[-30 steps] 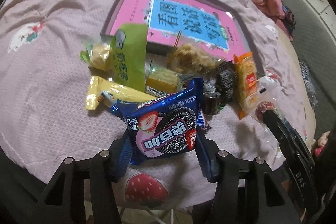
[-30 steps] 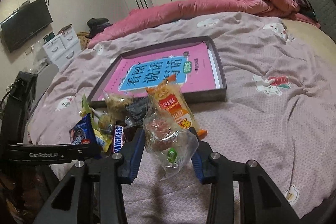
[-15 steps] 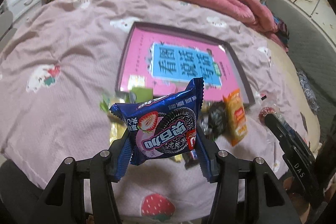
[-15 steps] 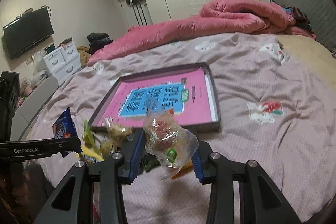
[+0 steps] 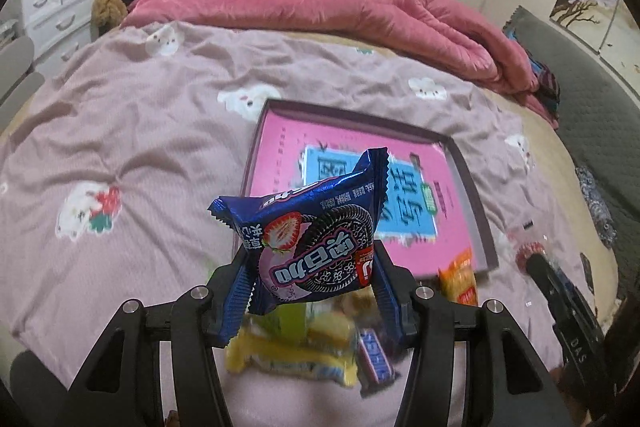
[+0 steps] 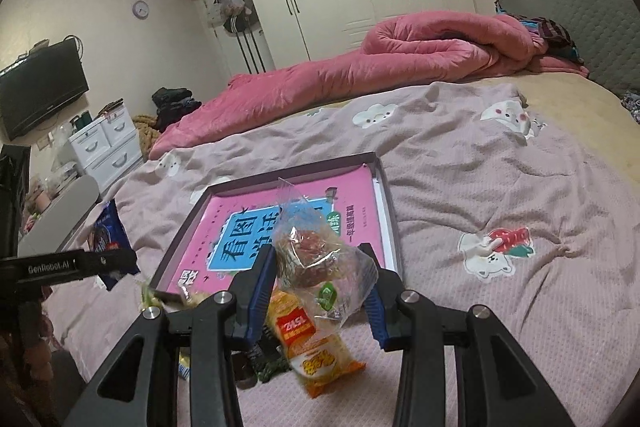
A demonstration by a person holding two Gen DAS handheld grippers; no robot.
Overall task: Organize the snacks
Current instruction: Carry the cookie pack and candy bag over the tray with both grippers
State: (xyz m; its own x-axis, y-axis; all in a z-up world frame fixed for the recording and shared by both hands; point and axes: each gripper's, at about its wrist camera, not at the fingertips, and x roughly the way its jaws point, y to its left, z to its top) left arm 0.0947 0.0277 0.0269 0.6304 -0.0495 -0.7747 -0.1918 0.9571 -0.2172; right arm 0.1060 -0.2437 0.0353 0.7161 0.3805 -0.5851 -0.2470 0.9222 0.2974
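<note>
- My left gripper point(image 5: 314, 291), at the lower centre of the left wrist view, is clamped on a glossy blue foil cookie packet printed with a strawberry and a dark sandwich biscuit point(image 5: 316, 239); the packet hangs in the air in front of the tray.
- My right gripper point(image 6: 318, 291), at the lower centre of the right wrist view, is clenched on a crinkly clear plastic bag holding a brown baked snack point(image 6: 316, 259), lifted clear of the bed.
- The shallow dark-rimmed tray lined with a pink and blue printed sheet point(image 6: 386, 211) lies on the mauve bedspread with cartoon animals point(image 6: 500, 187), in the middle of both views.
- I judge the step to be carrying both snacks to the tray. To do it well I would bring each over the rim, lower it flat, then let go, keeping the two apart.
- The remaining pile sits at the bottom of both views: an orange noodle-snack packet point(image 6: 312, 343), a yellow wrapped bar point(image 5: 288, 359) and a dark blue chocolate bar point(image 5: 374, 353).
- Much of that pile is blurred or hidden behind my fingers, so I cannot count it.
- The clear bag's contents are hard to identify.
</note>
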